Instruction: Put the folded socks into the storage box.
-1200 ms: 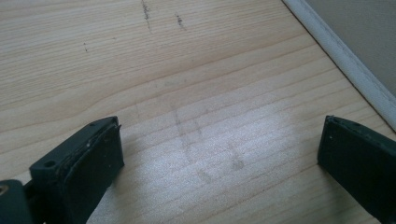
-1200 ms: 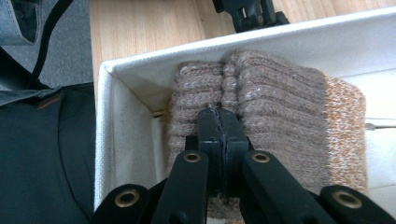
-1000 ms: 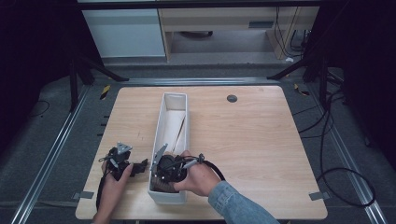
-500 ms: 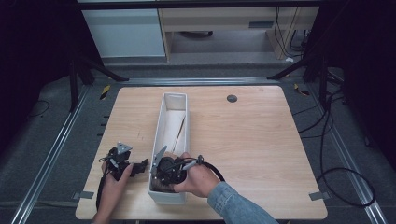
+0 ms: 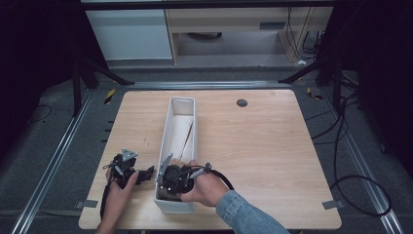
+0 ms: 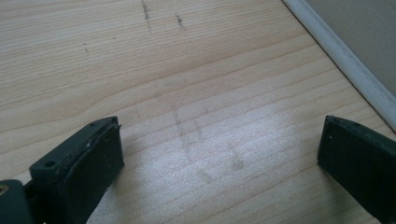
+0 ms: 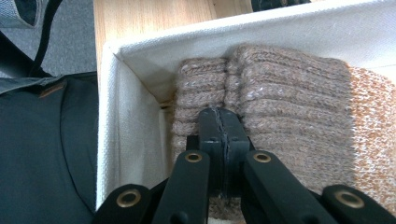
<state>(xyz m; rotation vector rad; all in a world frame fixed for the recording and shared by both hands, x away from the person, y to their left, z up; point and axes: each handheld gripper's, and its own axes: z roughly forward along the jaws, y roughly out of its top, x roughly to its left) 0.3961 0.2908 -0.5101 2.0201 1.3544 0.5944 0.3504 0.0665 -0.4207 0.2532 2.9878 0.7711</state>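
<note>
The right hand-held gripper (image 7: 219,135) has its jaws pressed together, down in the near end of the long white box (image 5: 187,105). Its tips press on a brown woolly knit (image 7: 289,93); the hand hides it from above. The left hand-held gripper (image 6: 219,154) is wide open over the bare worktop (image 5: 272,146). Nothing has moved since before.
</note>
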